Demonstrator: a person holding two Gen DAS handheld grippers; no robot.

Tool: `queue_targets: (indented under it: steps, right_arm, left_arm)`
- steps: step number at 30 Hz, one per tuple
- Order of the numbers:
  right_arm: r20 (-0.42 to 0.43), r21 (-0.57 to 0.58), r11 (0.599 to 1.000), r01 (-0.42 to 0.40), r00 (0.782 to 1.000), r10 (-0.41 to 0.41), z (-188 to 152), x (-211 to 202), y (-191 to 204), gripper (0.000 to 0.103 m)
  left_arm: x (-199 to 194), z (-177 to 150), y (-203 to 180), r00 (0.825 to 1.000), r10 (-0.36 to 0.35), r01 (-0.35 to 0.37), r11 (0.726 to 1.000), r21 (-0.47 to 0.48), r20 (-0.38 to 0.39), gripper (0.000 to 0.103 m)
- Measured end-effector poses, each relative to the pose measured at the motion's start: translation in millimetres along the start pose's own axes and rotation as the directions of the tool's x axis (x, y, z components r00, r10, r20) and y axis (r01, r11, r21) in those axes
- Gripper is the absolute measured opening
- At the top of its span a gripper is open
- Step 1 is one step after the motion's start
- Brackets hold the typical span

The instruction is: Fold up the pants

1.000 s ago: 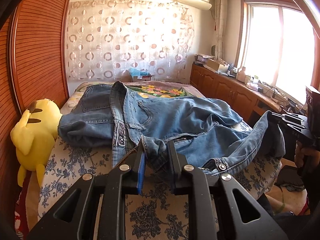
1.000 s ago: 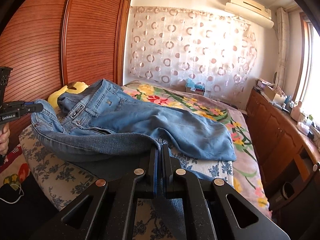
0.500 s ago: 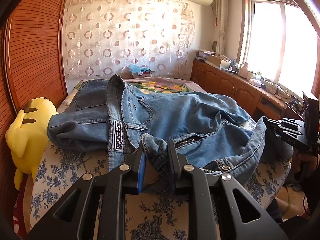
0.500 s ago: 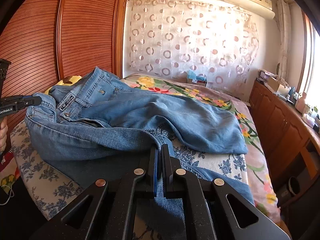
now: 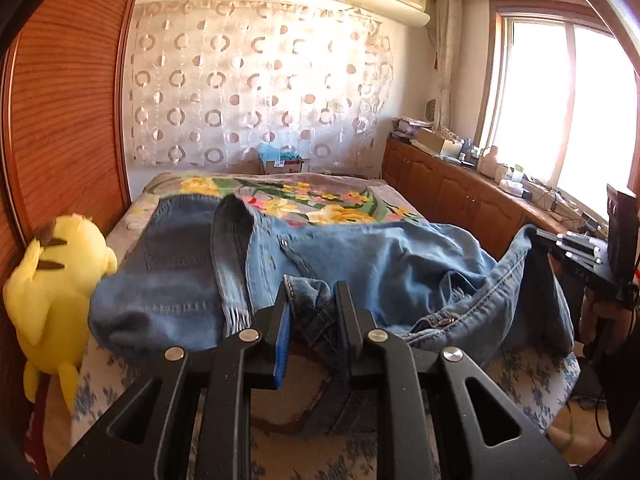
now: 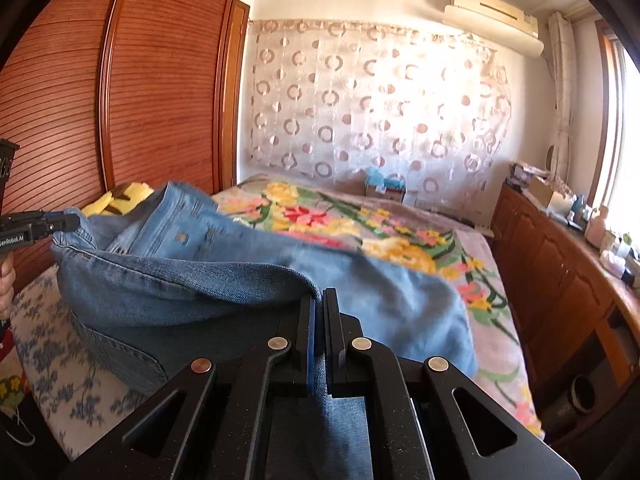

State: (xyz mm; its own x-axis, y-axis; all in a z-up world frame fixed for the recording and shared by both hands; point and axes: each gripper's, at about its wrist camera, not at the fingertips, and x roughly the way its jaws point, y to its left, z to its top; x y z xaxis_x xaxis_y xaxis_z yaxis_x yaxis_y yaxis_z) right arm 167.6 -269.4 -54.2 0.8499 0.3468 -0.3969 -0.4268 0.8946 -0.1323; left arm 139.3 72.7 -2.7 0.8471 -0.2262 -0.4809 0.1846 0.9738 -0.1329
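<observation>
Blue denim jeans [image 5: 360, 264] lie across the bed [image 5: 120, 376], partly doubled over. My left gripper [image 5: 312, 300] is shut on a bunched fold of denim near the waistband, cloth filling the gap between its fingers. In the right wrist view the jeans [image 6: 208, 280] drape from the near edge toward the floral blanket. My right gripper [image 6: 319, 308] is shut on a thin denim hem, which hangs down beneath it. Each gripper shows in the other's view: the right gripper [image 5: 538, 236] at the right edge, the left gripper [image 6: 70, 222] at the far left, both holding the lifted near edge.
A yellow plush toy [image 5: 52, 284] sits at the bed's left side against a wooden wardrobe [image 6: 120, 80]. A flowered blanket [image 6: 360, 232] covers the far half of the bed. Wooden cabinets [image 5: 460, 188] with clutter run under the window at right.
Both grippers have carried the held denim edge forward over the bed. The fold has advanced, so the jeans look closer and more bunched.
</observation>
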Motion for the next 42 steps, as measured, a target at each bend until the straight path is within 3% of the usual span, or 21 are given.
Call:
queue_targets:
  steps: [11, 22, 32, 42]
  right_arm:
    - [0.008, -0.072, 0.997, 0.029, 1.000, -0.029, 30, 47, -13, 0.003]
    - [0.027, -0.072, 0.997, 0.013, 1.000, -0.011, 46, 101, -23, 0.003]
    - [-0.031, -0.083, 0.997, 0.005, 0.999, -0.007, 51, 154, -34, 0.003]
    - [-0.130, -0.094, 0.996, -0.008, 0.991, -0.005, 63, 181, -41, 0.003]
  left_arm:
    - [38, 37, 12, 0.999, 0.034, -0.034, 0.999, 0.023, -0.011, 0.021]
    - [85, 65, 33, 0.996, 0.083, -0.083, 0.996, 0.011, -0.039, 0.021]
    - [123, 69, 42, 0.988, 0.121, -0.121, 0.993, 0.011, -0.092, 0.022]
    - [136, 72, 46, 0.987, 0.112, -0.113, 0.994, 0.000, -0.117, 0.027]
